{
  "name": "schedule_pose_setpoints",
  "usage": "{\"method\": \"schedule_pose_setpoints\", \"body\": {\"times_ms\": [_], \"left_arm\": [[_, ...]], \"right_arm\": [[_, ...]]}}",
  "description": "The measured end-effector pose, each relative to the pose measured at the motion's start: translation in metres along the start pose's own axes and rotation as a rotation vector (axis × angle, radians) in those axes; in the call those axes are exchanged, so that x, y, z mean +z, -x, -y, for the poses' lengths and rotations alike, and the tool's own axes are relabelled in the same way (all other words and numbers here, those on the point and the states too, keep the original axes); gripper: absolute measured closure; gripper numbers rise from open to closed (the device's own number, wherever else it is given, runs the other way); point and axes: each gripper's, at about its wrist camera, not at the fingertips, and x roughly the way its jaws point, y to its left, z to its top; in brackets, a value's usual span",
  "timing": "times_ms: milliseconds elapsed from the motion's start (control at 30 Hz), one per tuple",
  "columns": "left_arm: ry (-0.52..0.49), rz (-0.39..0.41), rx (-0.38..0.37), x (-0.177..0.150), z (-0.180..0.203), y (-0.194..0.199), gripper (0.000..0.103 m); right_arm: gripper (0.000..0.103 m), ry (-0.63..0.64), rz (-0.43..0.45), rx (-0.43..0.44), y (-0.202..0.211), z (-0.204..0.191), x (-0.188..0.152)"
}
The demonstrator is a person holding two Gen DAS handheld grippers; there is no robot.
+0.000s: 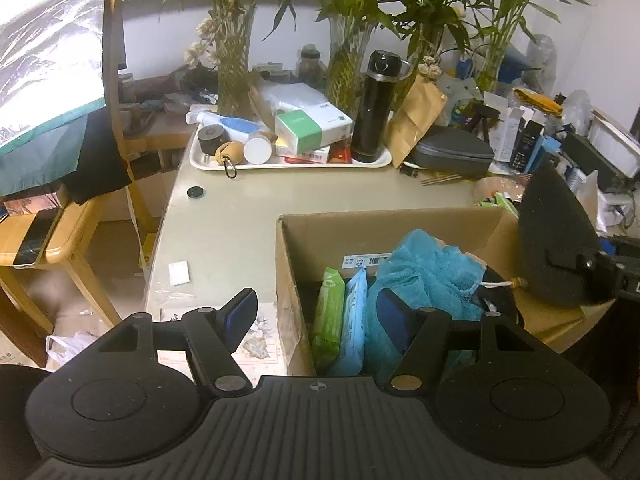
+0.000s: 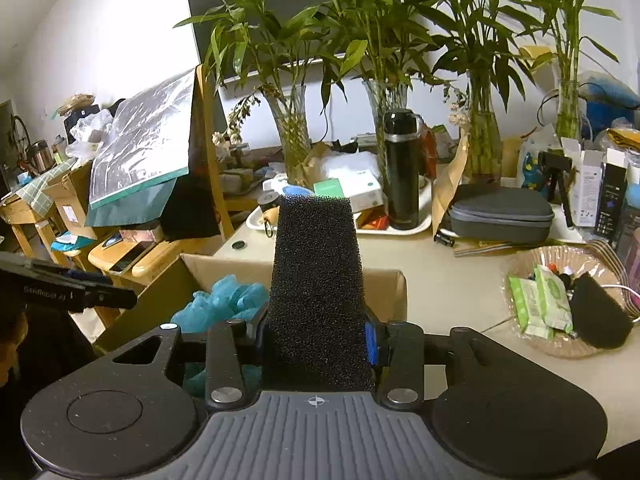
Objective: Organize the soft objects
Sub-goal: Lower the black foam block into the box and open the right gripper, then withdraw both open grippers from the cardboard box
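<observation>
A cardboard box [image 1: 288, 280] sits on the beige table; it also shows in the right wrist view [image 2: 384, 288]. It holds a blue mesh pouf [image 1: 424, 272], a green wipes pack [image 1: 328, 316] and a blue wipes pack [image 1: 354, 320]. My left gripper [image 1: 318, 316] is open and empty, straddling the box's left wall. My right gripper [image 2: 318, 336] is shut on a black foam sponge [image 2: 316, 280] and holds it upright above the box's near right side; the sponge also shows in the left wrist view [image 1: 556, 248].
A glass bowl [image 2: 520, 268] at the right holds green wipes packs [image 2: 540, 304] and another black sponge [image 2: 600, 320]. A white tray [image 1: 288, 162] with a black bottle [image 1: 376, 108], glass vases of bamboo and a grey case [image 1: 452, 152] stand behind the box. Wooden chairs stand left.
</observation>
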Motion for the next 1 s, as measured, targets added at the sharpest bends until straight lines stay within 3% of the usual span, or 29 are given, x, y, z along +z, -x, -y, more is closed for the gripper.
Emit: {"method": "schedule_pose_setpoints", "body": {"times_ms": [333, 367, 433, 467, 567, 800, 1000], "left_arm": [[-0.001, 0.005, -0.014, -0.005, -0.002, 0.001, 0.037], [-0.003, 0.007, -0.013, -0.006, -0.001, 0.001, 0.037], [-0.004, 0.009, -0.01, -0.007, -0.001, 0.001, 0.037], [-0.006, 0.011, -0.01, -0.007, -0.001, 0.002, 0.037], [-0.012, 0.02, -0.003, -0.009, 0.0, 0.003, 0.034], [-0.001, 0.101, 0.021, -0.02, 0.0, 0.013, 0.005], [-0.032, 0.107, 0.024, -0.032, 0.008, 0.019, 0.0]], "right_arm": [[0.055, 0.047, -0.003, 0.007, -0.008, -0.012, 0.002], [0.05, 0.059, -0.024, 0.002, -0.011, -0.014, 0.002], [0.008, 0.086, -0.08, -0.023, -0.022, -0.019, 0.0], [0.003, 0.11, -0.093, -0.04, -0.025, -0.023, -0.002], [0.0, 0.166, -0.08, -0.055, -0.024, -0.033, -0.004], [0.0, 0.155, -0.107, -0.082, -0.018, -0.038, -0.018], [0.0, 0.121, -0.12, -0.112, -0.007, -0.04, -0.031]]}}
